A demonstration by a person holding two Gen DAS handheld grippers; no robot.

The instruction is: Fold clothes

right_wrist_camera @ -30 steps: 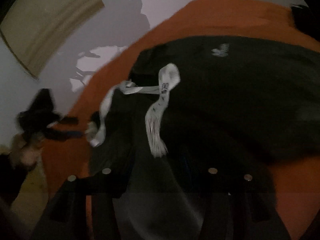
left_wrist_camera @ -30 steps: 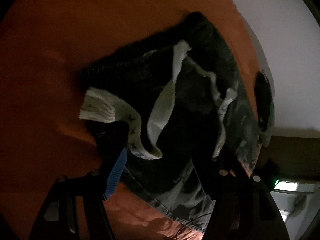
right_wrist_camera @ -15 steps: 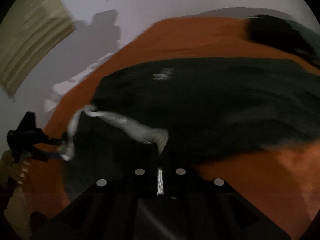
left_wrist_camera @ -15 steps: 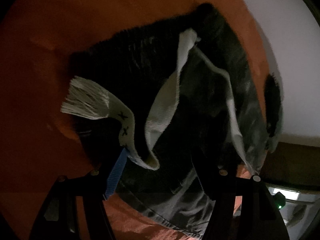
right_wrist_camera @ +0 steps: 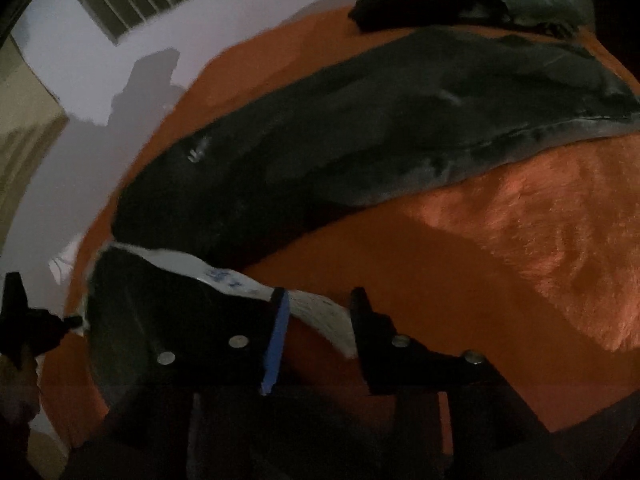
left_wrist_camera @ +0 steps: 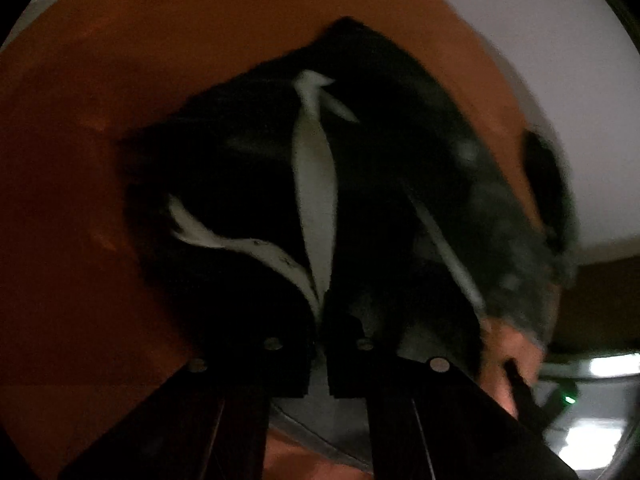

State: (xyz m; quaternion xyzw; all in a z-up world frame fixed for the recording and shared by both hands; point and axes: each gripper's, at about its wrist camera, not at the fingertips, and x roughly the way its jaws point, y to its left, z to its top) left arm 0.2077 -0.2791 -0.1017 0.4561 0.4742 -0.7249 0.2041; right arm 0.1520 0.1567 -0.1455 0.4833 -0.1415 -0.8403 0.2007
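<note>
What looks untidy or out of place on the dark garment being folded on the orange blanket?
The white drawstring trails loose across the dark garment instead of being tucked in; its frayed end lies between the opening right tongs.

- The left wrist view looks steeply down along its own fingers, close over the dark trousers [left_wrist_camera: 248,184] on the orange blanket [left_wrist_camera: 80,160]; a white wall [left_wrist_camera: 560,60] shows at the far right.
- The right wrist view looks down at a slant and rolled to one side, taking in the trousers [right_wrist_camera: 400,120] lengthwise across the blanket [right_wrist_camera: 540,240].
- Both views share the trousers, their white drawstring [left_wrist_camera: 314,184] and the blanket.
- The left gripper [right_wrist_camera: 24,328] shows at the right view's left edge.
</note>
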